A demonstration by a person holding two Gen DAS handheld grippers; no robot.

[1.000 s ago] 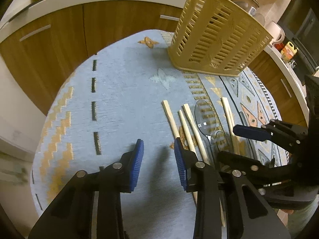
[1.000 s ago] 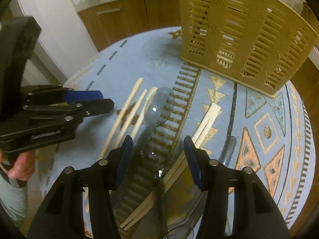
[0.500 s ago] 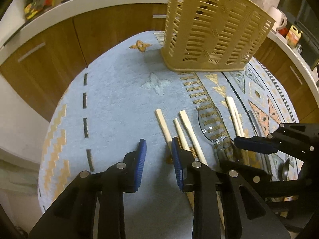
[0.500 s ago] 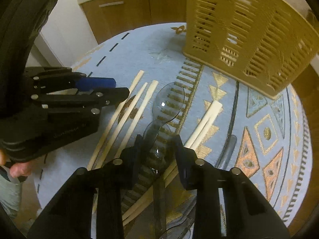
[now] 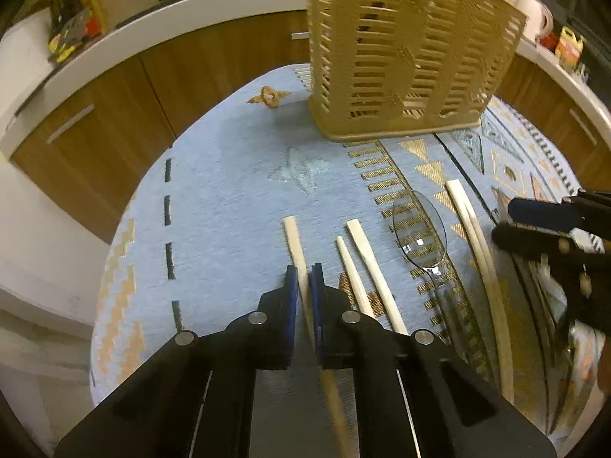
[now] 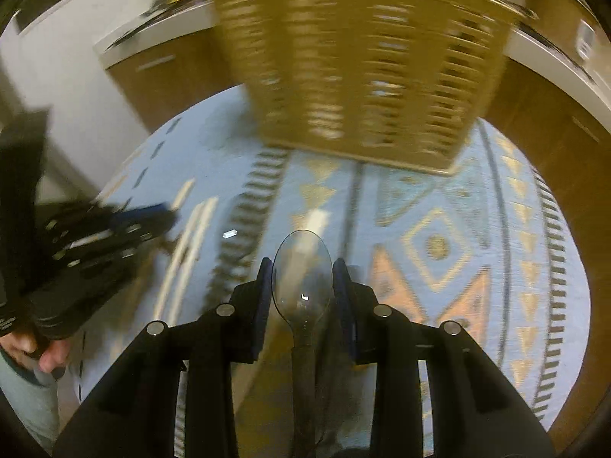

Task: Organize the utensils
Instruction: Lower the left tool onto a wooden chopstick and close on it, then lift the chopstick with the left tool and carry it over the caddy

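Lying pale and flat, chopstick (image 5: 296, 246), clear plastic spoon (image 6: 301, 271), slatted beige basket (image 5: 404, 53)

A round worktop (image 5: 229, 198) under a pale blue cloth with gold patterning is carrying a slotted beige basket (image 5: 401, 57) at the upper middle of the frame, wooden chopsticks (image 5: 366, 263) lying lower centre, and a clear plastic spoon (image 5: 420, 229) lying just right of them.

both grippers: black plastic bodies, blue pads on the fingers (image 5: 292, 297), round silver screws at the finger pivots. left gripper (image 6: 114, 225) carries small white lettering. person wears light trousers (image 6: 23, 397).
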